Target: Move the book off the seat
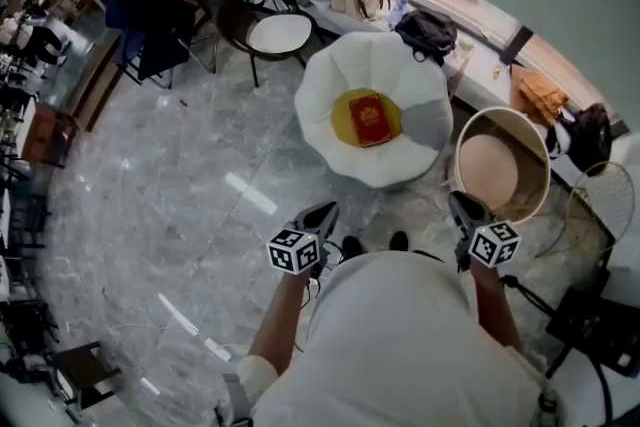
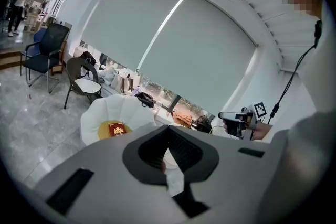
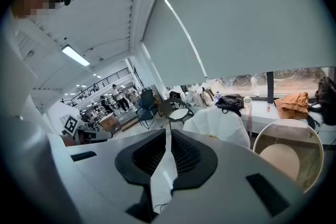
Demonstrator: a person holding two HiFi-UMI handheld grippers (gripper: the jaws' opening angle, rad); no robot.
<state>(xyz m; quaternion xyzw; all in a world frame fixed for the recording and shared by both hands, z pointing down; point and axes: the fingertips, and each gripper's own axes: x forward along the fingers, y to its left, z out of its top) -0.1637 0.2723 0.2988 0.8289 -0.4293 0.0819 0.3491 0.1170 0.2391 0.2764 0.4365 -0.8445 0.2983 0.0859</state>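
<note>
A red book (image 1: 370, 119) lies flat on the yellow cushion (image 1: 345, 122) of a white petal-shaped chair (image 1: 330, 75), straight ahead of me. In the left gripper view the book (image 2: 116, 129) shows small, far beyond the jaws. My left gripper (image 1: 322, 213) is held at waist height, short of the chair's near edge, shut and empty (image 2: 167, 136). My right gripper (image 1: 461, 206) hangs to the right of the chair, also shut with nothing in it (image 3: 168, 134). Both are well apart from the book.
A round beige tub chair (image 1: 500, 170) stands just right of the white chair, close to my right gripper. A wire-frame chair (image 1: 603, 205) is further right. Behind are a black chair with a white seat (image 1: 279, 33) and a ledge with bags (image 1: 428, 30). The marble floor (image 1: 180, 195) spreads left.
</note>
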